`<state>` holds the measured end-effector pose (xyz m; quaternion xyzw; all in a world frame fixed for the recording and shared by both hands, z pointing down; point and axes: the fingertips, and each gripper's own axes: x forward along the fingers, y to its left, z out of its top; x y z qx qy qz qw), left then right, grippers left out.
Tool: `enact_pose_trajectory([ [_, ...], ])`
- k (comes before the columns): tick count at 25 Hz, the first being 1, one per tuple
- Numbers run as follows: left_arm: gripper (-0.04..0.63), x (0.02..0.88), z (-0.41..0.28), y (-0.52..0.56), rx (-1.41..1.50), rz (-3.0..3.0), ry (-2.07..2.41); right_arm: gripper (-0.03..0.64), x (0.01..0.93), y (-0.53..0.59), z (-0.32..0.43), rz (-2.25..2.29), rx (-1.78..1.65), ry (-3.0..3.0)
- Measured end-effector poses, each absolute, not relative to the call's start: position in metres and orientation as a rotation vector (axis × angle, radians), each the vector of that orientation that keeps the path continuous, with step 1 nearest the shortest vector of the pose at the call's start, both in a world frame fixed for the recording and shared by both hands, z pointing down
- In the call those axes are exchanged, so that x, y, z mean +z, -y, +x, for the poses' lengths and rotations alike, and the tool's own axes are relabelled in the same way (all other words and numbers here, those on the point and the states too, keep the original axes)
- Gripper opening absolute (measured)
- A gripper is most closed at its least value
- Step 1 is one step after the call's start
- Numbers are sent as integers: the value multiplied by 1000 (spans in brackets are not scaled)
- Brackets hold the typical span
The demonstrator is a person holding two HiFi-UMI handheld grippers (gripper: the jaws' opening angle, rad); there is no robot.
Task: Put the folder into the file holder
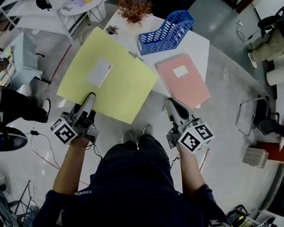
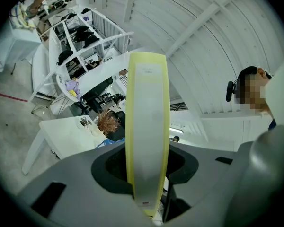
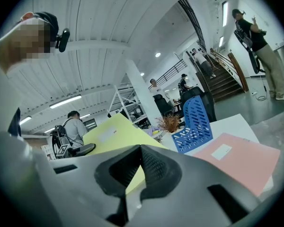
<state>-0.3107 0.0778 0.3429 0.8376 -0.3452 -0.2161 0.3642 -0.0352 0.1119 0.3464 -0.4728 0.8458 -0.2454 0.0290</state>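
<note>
Close in, the left gripper (image 1: 89, 100) has its fingers clamped on the middle of the near edge of the yellow folder (image 1: 114, 79). In the left gripper view the folder shows edge-on as a narrow strip pinched between them. The folder is held in the air, broad face up, and reaches away from the fingers towards the far right. Its length seems to run that way too, in line with the white label (image 1: 99, 73) on its cover, though the wide lens makes this hard to tell for sure. Most of it hangs over the floor (image 1: 47, 141); its right-hand part overlaps the left edge of the worktop (image 1: 199, 44).

The right gripper (image 1: 171, 103) hovers to the right, fingers drawn together with nothing between them. It points at the near end of a pink folder (image 1: 183, 81), which lies flat on the worktop with its long axis running away from the person.

Beyond both folders the blue file holder (image 1: 166, 31) stands on the worktop, apart from the yellow folder, its length slanting from near left to far right. A dried plant (image 1: 134, 7) sits at the far edge.
</note>
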Motion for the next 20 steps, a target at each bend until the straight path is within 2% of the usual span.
enact_pose_trajectory([
  [20, 166, 349, -283, -20, -552, 2129, 939, 5, 360, -41, -7, -1404, -807, -2625],
])
